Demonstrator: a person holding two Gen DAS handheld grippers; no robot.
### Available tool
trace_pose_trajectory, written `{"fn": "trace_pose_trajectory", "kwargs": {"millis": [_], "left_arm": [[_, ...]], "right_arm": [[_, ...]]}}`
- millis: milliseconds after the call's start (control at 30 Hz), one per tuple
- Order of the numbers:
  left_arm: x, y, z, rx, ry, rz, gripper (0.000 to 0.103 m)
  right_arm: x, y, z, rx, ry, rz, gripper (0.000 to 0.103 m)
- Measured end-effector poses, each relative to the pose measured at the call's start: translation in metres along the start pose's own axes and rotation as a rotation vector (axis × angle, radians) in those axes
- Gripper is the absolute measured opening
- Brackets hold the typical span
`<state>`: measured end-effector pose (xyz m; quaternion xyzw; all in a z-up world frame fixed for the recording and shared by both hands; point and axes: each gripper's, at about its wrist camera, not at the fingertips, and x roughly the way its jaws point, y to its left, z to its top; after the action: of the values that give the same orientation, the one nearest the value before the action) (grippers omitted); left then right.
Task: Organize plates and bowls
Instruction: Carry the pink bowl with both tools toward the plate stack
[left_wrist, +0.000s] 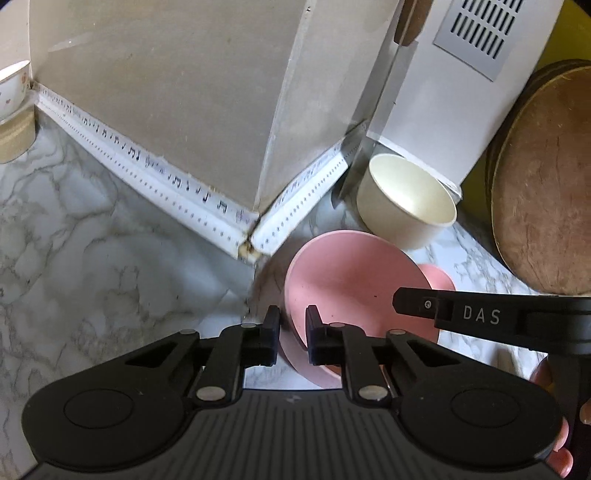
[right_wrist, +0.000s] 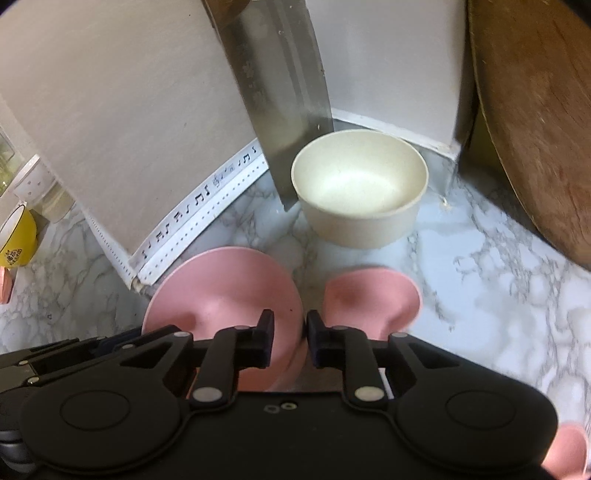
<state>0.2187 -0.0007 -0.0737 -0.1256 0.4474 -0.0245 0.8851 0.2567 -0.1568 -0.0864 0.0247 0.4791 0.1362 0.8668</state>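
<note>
My left gripper (left_wrist: 293, 325) is shut on the rim of a large pink bowl (left_wrist: 351, 280), which is tilted above the marble counter. A smaller pink bowl (left_wrist: 439, 277) shows behind it. My right gripper (right_wrist: 290, 328) stands with its jaws narrowly apart between the large pink bowl (right_wrist: 229, 291) and the small pink bowl (right_wrist: 373, 299); whether it grips either rim is unclear. A cream bowl (right_wrist: 360, 188) stands upright by the wall; it also shows in the left wrist view (left_wrist: 406, 199). The right gripper's body (left_wrist: 480, 314) crosses the left view.
A cleaver blade (right_wrist: 280, 99) leans on the wall behind the cream bowl. A round wooden board (right_wrist: 535, 110) leans at the right. A white floral bowl (left_wrist: 13, 88) sits far left. A yellow cup (right_wrist: 18, 236) stands at the left edge. The counter (left_wrist: 92, 258) is marble-patterned.
</note>
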Motion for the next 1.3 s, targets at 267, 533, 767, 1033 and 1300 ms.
{"fn": "trace_pose_trajectory", "kwargs": {"millis": [267,533,767,1033,1300], "left_arm": [[-0.027,0.001,-0.018,0.035,0.029,-0.025,0.014],[-0.056,-0.008,-0.041,0.105,0.055,-0.058,0.014],[-0.077,-0.014,-0.055,0.169,0.074,-0.096,0.014],[-0.082,-0.019,-0.075,0.215,0.131,-0.116,0.014],[-0.081,-0.023,-0.091,0.242,0.179,-0.134,0.014]], "right_arm": [[-0.030,0.008,-0.030,0.038,0.002,-0.013,0.020],[-0.069,0.012,-0.062,0.092,-0.016,-0.029,0.020],[-0.092,0.011,-0.091,0.153,-0.013,-0.033,0.020],[-0.108,0.012,-0.118,0.183,0.016,-0.054,0.020],[-0.106,0.006,-0.139,0.210,0.062,-0.073,0.020]]}}
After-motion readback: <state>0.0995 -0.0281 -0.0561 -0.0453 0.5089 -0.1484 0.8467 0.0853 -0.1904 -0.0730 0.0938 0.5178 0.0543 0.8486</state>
